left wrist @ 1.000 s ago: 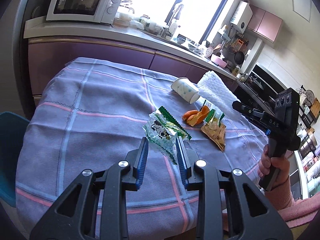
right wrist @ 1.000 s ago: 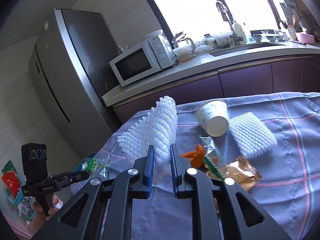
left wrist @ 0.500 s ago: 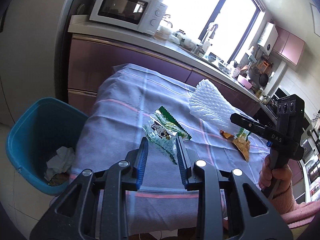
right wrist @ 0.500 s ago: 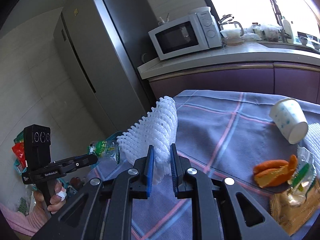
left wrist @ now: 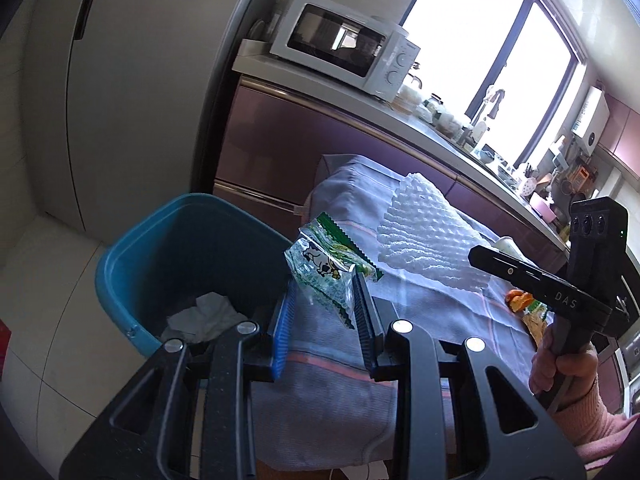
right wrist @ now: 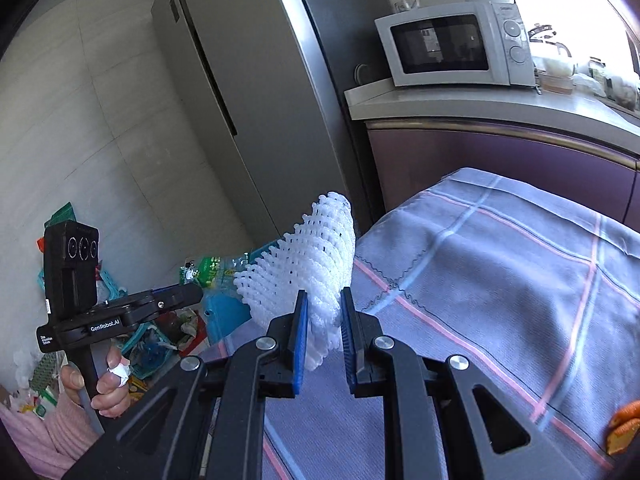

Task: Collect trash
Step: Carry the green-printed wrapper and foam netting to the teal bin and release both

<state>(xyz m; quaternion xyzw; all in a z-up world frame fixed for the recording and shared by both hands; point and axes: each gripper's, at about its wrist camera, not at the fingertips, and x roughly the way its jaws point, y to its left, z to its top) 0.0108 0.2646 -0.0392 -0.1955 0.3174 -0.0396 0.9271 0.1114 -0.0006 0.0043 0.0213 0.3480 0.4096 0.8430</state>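
My left gripper (left wrist: 322, 292) is shut on a crumpled green and clear snack wrapper (left wrist: 324, 260) with a cow printed on it, held in the air at the table's left end beside the blue trash bin (left wrist: 120, 256). The bin stands on the floor and holds crumpled white paper (left wrist: 204, 314). My right gripper (right wrist: 324, 312) is shut on a white foam fruit net (right wrist: 304, 272), carried above the table's corner. In the right wrist view the left gripper (right wrist: 192, 292) shows with the wrapper (right wrist: 208, 268) in front of the bin (right wrist: 224, 312).
The table wears a grey-blue checked cloth (right wrist: 500, 280). Orange peel (left wrist: 518, 300) and a golden wrapper (left wrist: 534, 320) lie on it at the right. A fridge (right wrist: 256, 100), a counter and a microwave (right wrist: 452, 46) stand behind. Bags and baskets clutter the floor (right wrist: 152, 340).
Both grippers have swung left with their loads, from over the middle of the table to its left end. The blue bin has come into full view under the left gripper.
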